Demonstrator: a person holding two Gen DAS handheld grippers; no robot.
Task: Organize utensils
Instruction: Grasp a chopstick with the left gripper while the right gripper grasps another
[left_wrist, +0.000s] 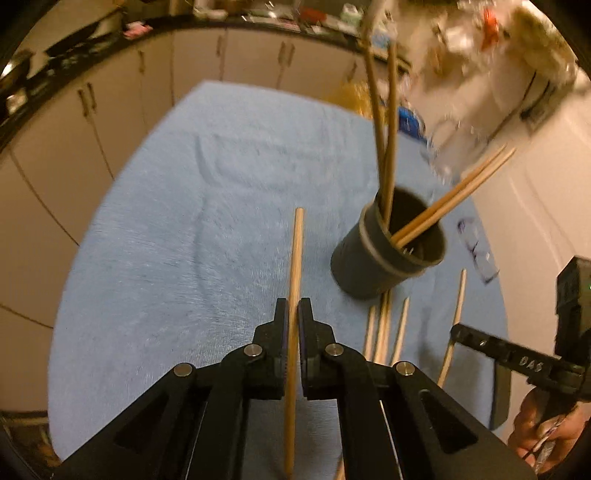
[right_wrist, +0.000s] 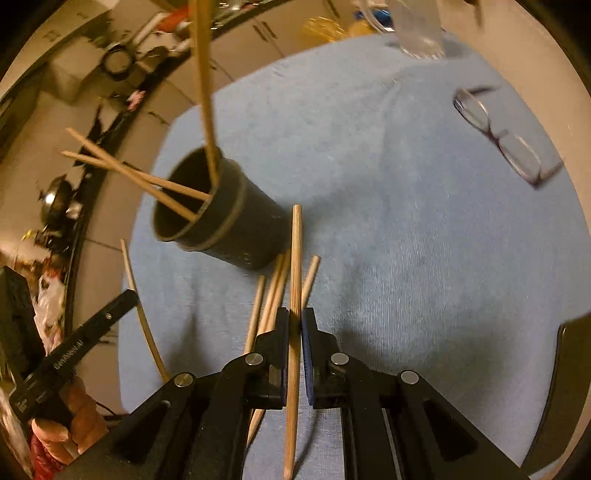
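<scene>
Chopsticks, thin round sticks of pale wood, are split three ways: four lean inside a dark round cup (left_wrist: 388, 254) with a pale band under its rim, several lie loose (right_wrist: 273, 291) on the soft blue cloth (left_wrist: 166, 240) just in front of that cup, and one is pinched in each tool. The left gripper (left_wrist: 293, 314) is clamped narrow on one chopstick (left_wrist: 295, 266), the right gripper (right_wrist: 295, 321) likewise on another (right_wrist: 295, 258), both above the cloth. A pair of dark-framed glasses (right_wrist: 506, 140) lies well apart to the right, and pale cabinets curve behind the table.
</scene>
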